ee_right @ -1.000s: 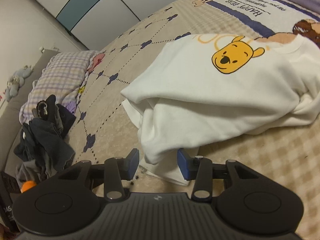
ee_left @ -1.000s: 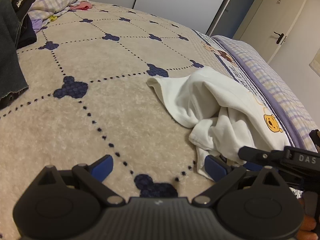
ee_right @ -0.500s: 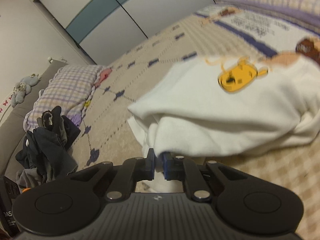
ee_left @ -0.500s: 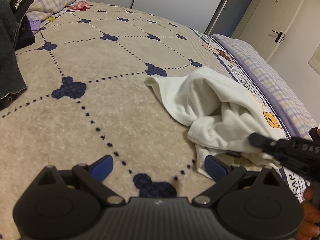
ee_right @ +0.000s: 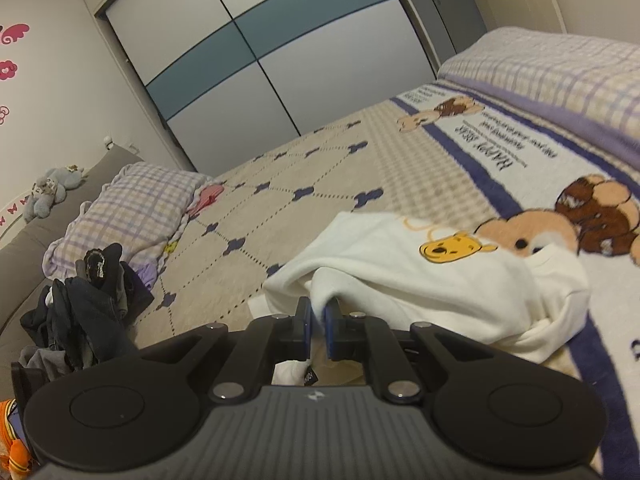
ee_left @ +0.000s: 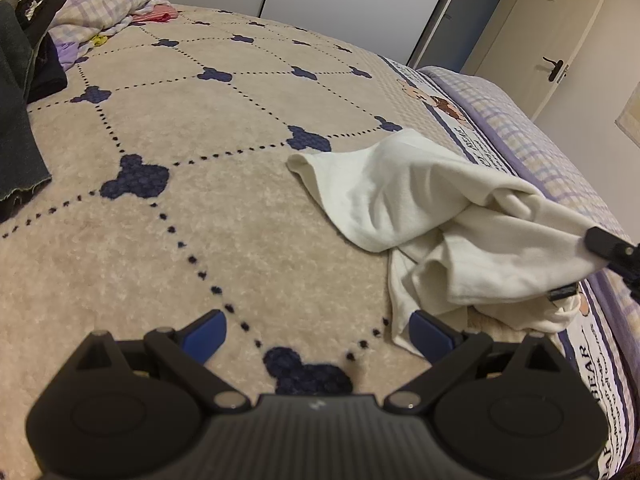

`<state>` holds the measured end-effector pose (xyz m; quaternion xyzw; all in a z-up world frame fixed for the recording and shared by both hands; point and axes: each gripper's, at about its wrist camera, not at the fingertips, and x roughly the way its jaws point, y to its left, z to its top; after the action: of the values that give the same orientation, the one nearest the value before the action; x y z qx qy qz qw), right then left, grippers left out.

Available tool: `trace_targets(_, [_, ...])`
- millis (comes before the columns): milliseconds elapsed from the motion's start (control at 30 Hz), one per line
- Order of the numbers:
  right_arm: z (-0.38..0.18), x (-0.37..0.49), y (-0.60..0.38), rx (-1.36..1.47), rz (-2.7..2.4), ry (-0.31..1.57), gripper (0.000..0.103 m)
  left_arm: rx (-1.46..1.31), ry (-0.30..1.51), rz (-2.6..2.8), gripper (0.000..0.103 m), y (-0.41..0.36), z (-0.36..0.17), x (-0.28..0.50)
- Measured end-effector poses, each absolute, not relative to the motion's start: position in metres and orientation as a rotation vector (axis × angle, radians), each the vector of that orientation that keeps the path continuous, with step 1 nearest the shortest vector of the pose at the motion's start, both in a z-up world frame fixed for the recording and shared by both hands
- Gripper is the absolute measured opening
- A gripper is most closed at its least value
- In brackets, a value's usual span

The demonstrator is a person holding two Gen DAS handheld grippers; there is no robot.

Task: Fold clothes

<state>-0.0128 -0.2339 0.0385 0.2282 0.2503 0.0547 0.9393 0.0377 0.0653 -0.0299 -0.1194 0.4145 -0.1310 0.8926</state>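
Nearby, dark clothes pile [ee_right: 84, 312], plaid pillow [ee_right: 132, 212]

A home bedroom; blanket-covered bed [ee_right: 304, 184], checked pillow [ee_right: 132, 208], sliding wardrobe doors [ee_right: 256, 60], plush toy [ee_right: 48, 192]

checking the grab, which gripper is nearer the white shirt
Right. The right gripper is shut on the white shirt; the left gripper hangs open beside its near edge.

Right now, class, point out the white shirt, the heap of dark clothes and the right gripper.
white shirt [ee_right: 440, 280]: right wrist view, chest panel.
heap of dark clothes [ee_right: 86, 312]: right wrist view, middle of pile.
right gripper [ee_right: 318, 318]: right wrist view, between fingertips.
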Motion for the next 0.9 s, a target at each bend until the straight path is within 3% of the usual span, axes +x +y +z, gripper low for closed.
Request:
trace_targets(433, [0.056, -0.028, -0.253, 0.348, 0.013, 0.475, 0.008, -0.244, 0.86, -0.284, 0.099, 0.063, -0.032, 0.038])
trace_targets(900, [0.04, -0.019, -0.282, 0.309, -0.137, 0.531, 0.008, -0.256, 0.855, -0.32, 0.099, 0.058, -0.033, 0.042])
